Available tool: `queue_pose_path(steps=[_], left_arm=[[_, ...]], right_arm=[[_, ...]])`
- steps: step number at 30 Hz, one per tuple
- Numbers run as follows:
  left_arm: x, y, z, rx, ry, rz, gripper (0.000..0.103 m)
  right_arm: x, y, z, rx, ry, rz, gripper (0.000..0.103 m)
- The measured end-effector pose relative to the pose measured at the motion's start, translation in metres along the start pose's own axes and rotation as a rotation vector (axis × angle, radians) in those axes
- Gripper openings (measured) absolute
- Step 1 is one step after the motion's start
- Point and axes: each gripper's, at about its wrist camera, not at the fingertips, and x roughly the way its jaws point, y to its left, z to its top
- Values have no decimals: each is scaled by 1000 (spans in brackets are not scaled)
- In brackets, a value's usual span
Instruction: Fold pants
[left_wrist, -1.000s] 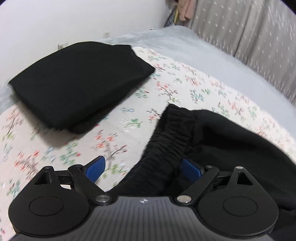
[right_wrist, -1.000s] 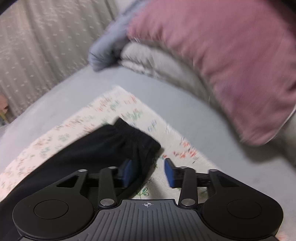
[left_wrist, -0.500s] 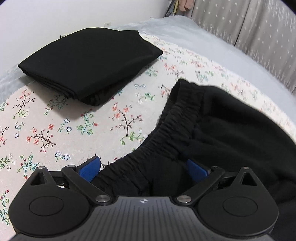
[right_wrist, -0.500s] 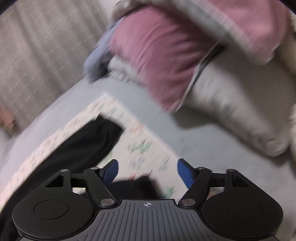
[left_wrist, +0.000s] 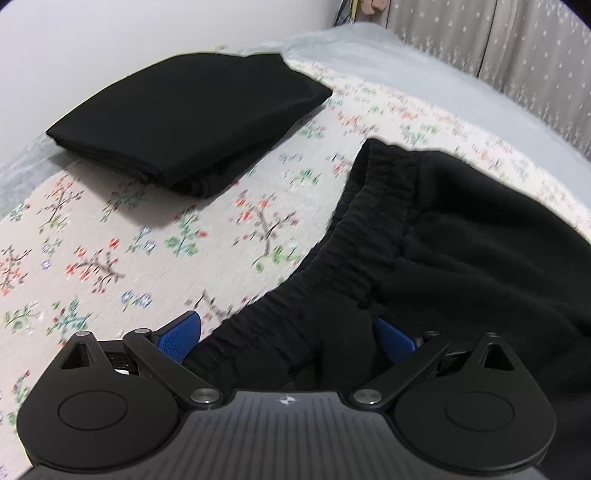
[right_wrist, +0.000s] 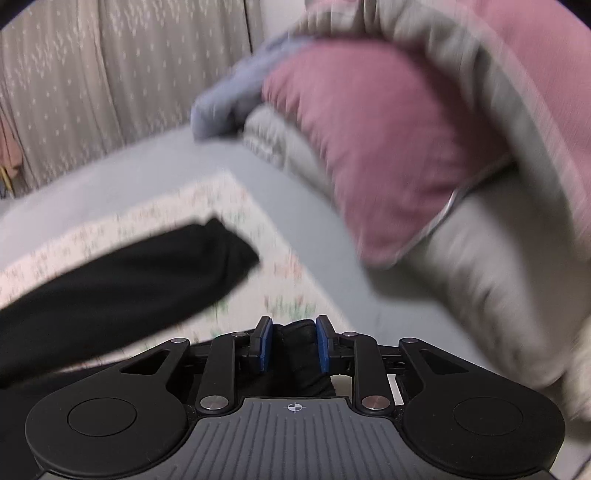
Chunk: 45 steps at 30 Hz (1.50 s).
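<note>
The black sweatpants (left_wrist: 461, 236) lie spread on the floral sheet (left_wrist: 155, 258) of the bed. They look soft, thick and floppy to me, so I expect them to sag and want them held at the gathered elastic waistband (left_wrist: 354, 258) and at a cuff. My left gripper (left_wrist: 288, 334) stands wide open with the waistband between its pads, not pinched. My right gripper (right_wrist: 293, 345) is closing on a bunched bit of black fabric, pads already pressing. The other leg (right_wrist: 122, 280) lies free beside it. A folded black garment (left_wrist: 192, 122) sits nearby, and pillows (right_wrist: 388, 147) crowd the far end.
</note>
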Motion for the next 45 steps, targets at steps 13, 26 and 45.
queue_pose_path(steps=[13,26,45], left_arm=[[-30,13,-11,-24,-22,-62,102],[8,-43,71,99,-79,-65,103],[80,-114,92,269,-111,37,57]], right_arm=[[52,22,-18,-136,72,-124,50],[30,39,-28,-122,100,-29,67],[45,60,-41,-249,135,-25,69]])
